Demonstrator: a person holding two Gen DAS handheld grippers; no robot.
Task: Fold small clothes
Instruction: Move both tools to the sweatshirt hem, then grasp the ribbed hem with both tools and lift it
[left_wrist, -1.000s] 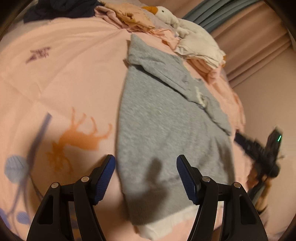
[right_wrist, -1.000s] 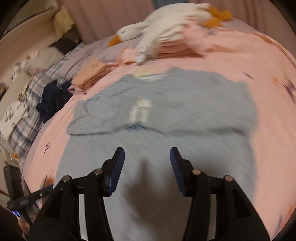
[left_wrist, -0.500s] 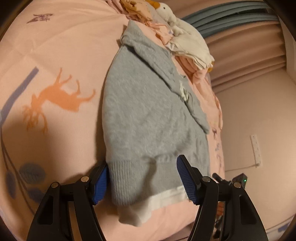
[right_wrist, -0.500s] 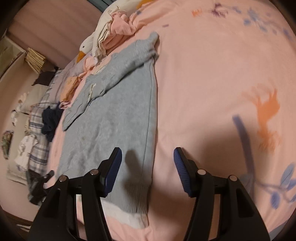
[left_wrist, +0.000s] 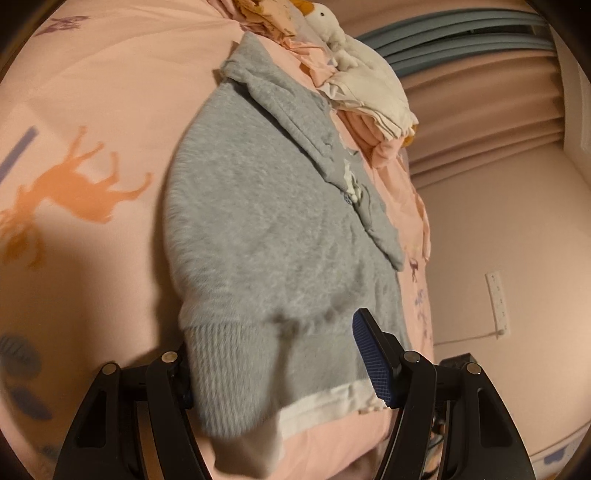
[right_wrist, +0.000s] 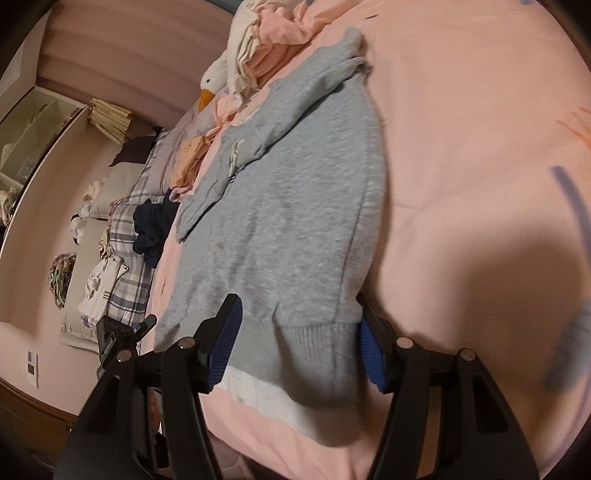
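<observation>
A small grey sweater (left_wrist: 266, 221) lies flat on the pink bedsheet (left_wrist: 92, 92), sleeves folded across the chest, a white lining showing below its ribbed hem. My left gripper (left_wrist: 280, 362) is open, its jaws straddling the hem's left corner; the left pad is hidden under the fabric. In the right wrist view the sweater (right_wrist: 295, 192) lies the same way, and my right gripper (right_wrist: 299, 347) is open with its jaws astride the hem's right corner. Neither gripper has closed on the cloth.
A white goose toy (left_wrist: 332, 33) and stacked folded clothes (left_wrist: 373, 96) lie beyond the sweater. A dark garment (right_wrist: 151, 229) and plaid pillow (right_wrist: 125, 288) sit at the bed's left side. The bed edge is just below the hem; a wall (left_wrist: 498, 221) stands to the right.
Both grippers have moved down and forward to the sweater's bottom hem, each now straddling a corner of it. Both stayed open. The sweater has not moved.
</observation>
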